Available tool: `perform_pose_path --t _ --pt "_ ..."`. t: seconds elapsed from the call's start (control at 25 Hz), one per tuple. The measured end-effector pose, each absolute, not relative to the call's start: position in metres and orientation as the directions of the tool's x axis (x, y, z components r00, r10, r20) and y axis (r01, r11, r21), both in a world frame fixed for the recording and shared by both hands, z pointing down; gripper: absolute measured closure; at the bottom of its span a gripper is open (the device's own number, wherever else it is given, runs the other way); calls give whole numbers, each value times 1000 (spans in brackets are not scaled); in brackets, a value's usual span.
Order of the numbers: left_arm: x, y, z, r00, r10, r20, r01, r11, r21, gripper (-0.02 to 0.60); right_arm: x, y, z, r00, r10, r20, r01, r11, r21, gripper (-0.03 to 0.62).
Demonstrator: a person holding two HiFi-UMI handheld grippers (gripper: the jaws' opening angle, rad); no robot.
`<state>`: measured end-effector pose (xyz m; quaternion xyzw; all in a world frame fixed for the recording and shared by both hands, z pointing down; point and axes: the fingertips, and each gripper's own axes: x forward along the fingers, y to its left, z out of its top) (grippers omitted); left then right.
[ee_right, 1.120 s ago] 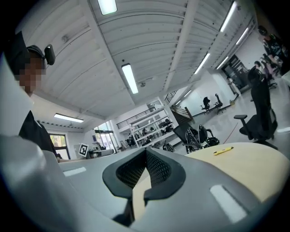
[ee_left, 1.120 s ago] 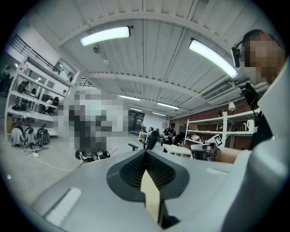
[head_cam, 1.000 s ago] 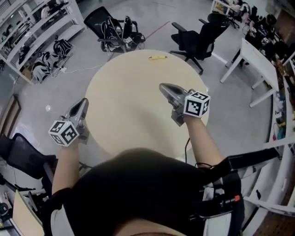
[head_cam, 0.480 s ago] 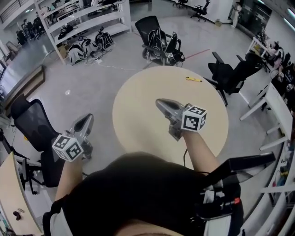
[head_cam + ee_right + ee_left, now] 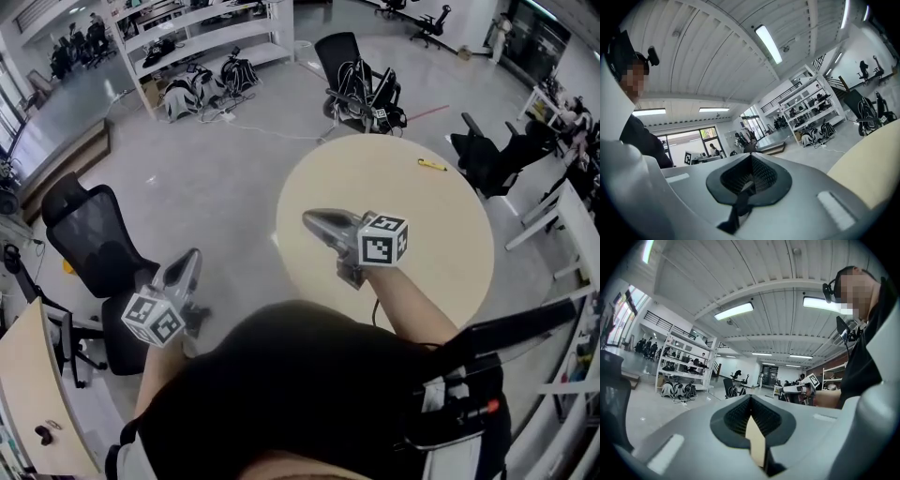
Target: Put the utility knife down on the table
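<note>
Utility knife [image 5: 432, 165] on table [image 5: 450, 253] — far edge, well apart from right gripper [image 5: 309, 220]

One round beige table [image 5: 441, 253]; one yellow utility knife [image 5: 432, 165] on it; three black office chairs [image 5: 87, 232] around it; two grippers: left gripper [image 5: 191, 257] beside, right gripper [image 5: 310, 218] above.

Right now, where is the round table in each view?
Head view: the round table lies right of centre.
Left gripper view: not in it.
Right gripper view: the table fills the lower right edge.
Shared landmark: the white shelves, in all three views.
</note>
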<state>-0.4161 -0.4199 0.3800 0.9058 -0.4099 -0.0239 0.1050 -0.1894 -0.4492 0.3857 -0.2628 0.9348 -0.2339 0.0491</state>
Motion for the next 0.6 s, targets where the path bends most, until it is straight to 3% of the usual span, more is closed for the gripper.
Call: perform_pose_path --t 0.6 --pt "-428 -433 391 689 -724 27 -709 -665 235 581 -207 -458 390 -856 -513 67 -486 754 -442 582"
